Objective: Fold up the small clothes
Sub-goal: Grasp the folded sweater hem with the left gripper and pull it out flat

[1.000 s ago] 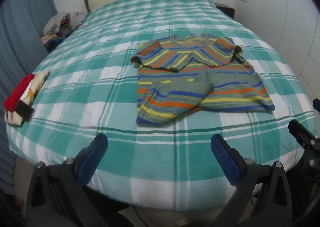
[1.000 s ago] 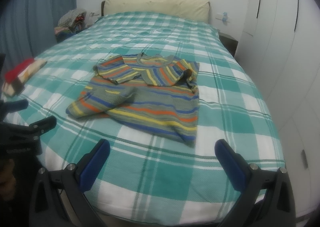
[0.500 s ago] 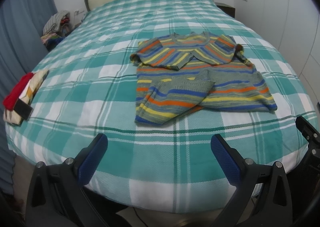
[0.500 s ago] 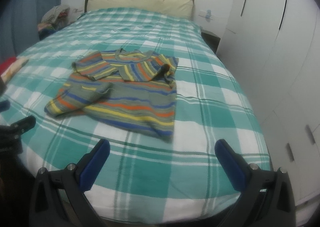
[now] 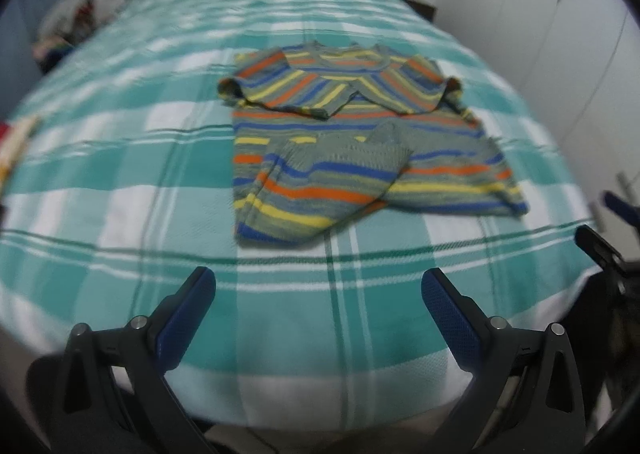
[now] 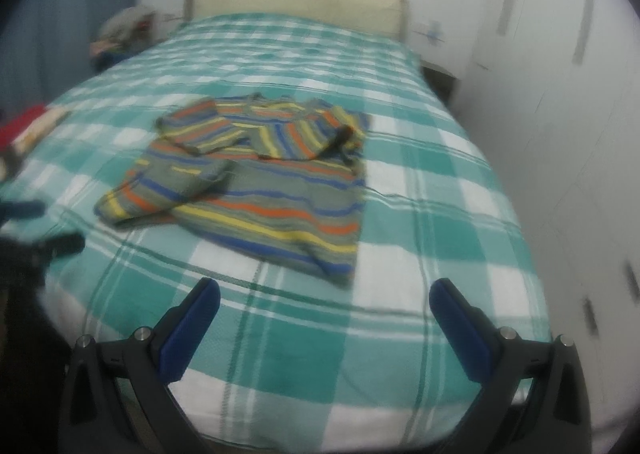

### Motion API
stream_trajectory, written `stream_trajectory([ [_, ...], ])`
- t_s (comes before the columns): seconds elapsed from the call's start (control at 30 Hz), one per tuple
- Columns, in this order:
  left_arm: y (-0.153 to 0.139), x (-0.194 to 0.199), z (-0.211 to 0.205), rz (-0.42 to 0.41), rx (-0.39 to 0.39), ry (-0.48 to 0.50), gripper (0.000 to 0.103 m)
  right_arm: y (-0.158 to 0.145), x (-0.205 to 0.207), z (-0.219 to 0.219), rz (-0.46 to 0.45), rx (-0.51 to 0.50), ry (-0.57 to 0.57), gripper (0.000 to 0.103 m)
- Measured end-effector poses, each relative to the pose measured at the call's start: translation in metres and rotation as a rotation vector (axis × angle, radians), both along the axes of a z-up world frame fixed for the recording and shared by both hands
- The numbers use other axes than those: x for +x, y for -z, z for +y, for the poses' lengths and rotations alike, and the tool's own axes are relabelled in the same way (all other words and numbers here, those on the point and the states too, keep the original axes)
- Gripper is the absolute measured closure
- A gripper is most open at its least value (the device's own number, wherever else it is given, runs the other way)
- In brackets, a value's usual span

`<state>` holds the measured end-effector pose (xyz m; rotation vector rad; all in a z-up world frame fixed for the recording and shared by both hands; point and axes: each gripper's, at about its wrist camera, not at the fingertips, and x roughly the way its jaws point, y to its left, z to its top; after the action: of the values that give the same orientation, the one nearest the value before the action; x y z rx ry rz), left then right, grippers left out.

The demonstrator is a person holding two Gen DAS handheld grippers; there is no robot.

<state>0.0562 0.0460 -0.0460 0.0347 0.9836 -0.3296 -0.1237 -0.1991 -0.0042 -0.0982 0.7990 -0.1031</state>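
Observation:
A small striped sweater (image 5: 352, 141) in grey, orange, yellow and blue lies on the green and white checked bed cover (image 5: 120, 181). Both sleeves are folded in over the chest and its lower left corner is folded up. It also shows in the right wrist view (image 6: 264, 181). My left gripper (image 5: 318, 290) is open and empty, above the bed's near edge, short of the sweater's hem. My right gripper (image 6: 324, 298) is open and empty, near the hem's right corner. The right gripper's body (image 5: 604, 250) shows at the right of the left wrist view.
A folded red and cream stack (image 6: 28, 129) lies at the bed's left edge. A pile of clothes (image 6: 120, 33) sits beyond the bed at the far left. White wardrobe doors (image 6: 560, 93) run along the right. A cream pillow (image 6: 296, 1) lies at the head.
Both grippers have moved forward toward the sweater, which looks larger now. The right view has swung back left. Both stay open and the sweater has not moved.

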Motion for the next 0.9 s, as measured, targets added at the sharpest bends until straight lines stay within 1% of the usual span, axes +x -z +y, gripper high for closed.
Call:
stream_trajectory([
  [0.03,0.001,0.008,0.008,0.007,-0.026,0.020,0.000,0.000,0.006,-0.011,-0.007,0.024,-0.042,0.000],
  [0.07,0.002,0.015,0.012,0.009,-0.035,0.034,0.000,0.000,0.012,-0.025,-0.019,0.051,-0.071,0.000],
  [0.1,0.004,0.023,0.013,0.005,-0.027,0.052,0.000,0.001,0.021,-0.038,-0.023,0.076,-0.085,0.000],
  [0.17,0.010,0.037,0.004,-0.010,0.016,0.111,0.000,0.008,0.044,-0.056,0.019,0.145,-0.114,0.000],
  [0.2,0.014,0.043,-0.004,-0.024,0.046,0.145,0.001,0.015,0.063,-0.062,0.074,0.175,-0.130,0.000],
  [0.23,0.018,0.050,-0.012,-0.044,0.083,0.171,0.001,0.021,0.076,-0.063,0.113,0.186,-0.151,0.001],
  [0.27,0.027,0.062,-0.023,-0.061,0.150,0.194,0.001,0.028,0.091,-0.063,0.142,0.194,-0.176,0.001],
  [0.3,0.035,0.071,-0.026,-0.058,0.194,0.183,0.001,0.036,0.111,-0.064,0.157,0.194,-0.188,0.001],
  [0.33,0.042,0.080,-0.025,-0.044,0.214,0.169,0.002,0.045,0.127,-0.067,0.177,0.173,-0.165,0.003],
  [0.37,0.049,0.089,-0.023,-0.015,0.209,0.159,0.004,0.051,0.138,-0.069,0.191,0.157,-0.135,0.005],
  [0.4,0.056,0.097,-0.021,0.017,0.190,0.147,0.009,0.064,0.153,-0.075,0.232,0.175,-0.111,0.012],
  [0.43,0.061,0.104,-0.018,0.045,0.159,0.138,0.030,0.073,0.163,-0.078,0.267,0.218,-0.119,0.033],
  [0.47,0.064,0.106,-0.017,0.071,0.121,0.149,0.068,0.080,0.169,-0.080,0.294,0.266,-0.129,0.052],
  [0.5,0.066,0.107,-0.017,0.102,0.058,0.182,0.088,0.086,0.173,-0.080,0.314,0.290,-0.137,0.086],
  [0.53,0.064,0.106,-0.017,0.097,0.039,0.192,0.097,0.088,0.173,-0.077,0.318,0.281,-0.146,0.093],
  [0.6,0.051,0.093,-0.014,0.034,0.017,0.213,0.098,0.078,0.163,-0.072,0.280,0.247,-0.177,0.093],
  [0.63,0.040,0.084,-0.007,0.019,-0.019,0.235,0.098,0.071,0.158,-0.071,0.257,0.247,-0.187,0.093],
  [0.67,0.034,0.079,-0.003,0.010,-0.037,0.246,0.098,0.062,0.150,-0.070,0.227,0.251,-0.203,0.094],
  [0.7,0.022,0.067,0.005,-0.010,-0.056,0.272,0.098,0.050,0.138,-0.069,0.191,0.257,-0.229,0.099],
  [0.73,0.010,0.052,0.013,-0.032,-0.058,0.309,0.098,0.038,0.124,-0.068,0.164,0.267,-0.267,0.099],
  [0.77,0.004,0.044,0.018,-0.043,-0.053,0.332,0.098,0.029,0.112,-0.064,0.142,0.266,-0.301,0.099],
  [0.8,-0.005,0.026,0.025,-0.058,-0.049,0.375,0.098,0.018,0.096,-0.061,0.125,0.259,-0.346,0.099],
  [0.87,-0.012,-0.002,0.034,-0.069,-0.017,0.442,0.098,0.003,0.056,-0.054,0.103,0.231,-0.438,0.099],
  [0.9,-0.011,-0.018,0.040,-0.065,0.008,0.463,0.099,0.000,0.044,-0.051,0.105,0.221,-0.462,0.099],
])
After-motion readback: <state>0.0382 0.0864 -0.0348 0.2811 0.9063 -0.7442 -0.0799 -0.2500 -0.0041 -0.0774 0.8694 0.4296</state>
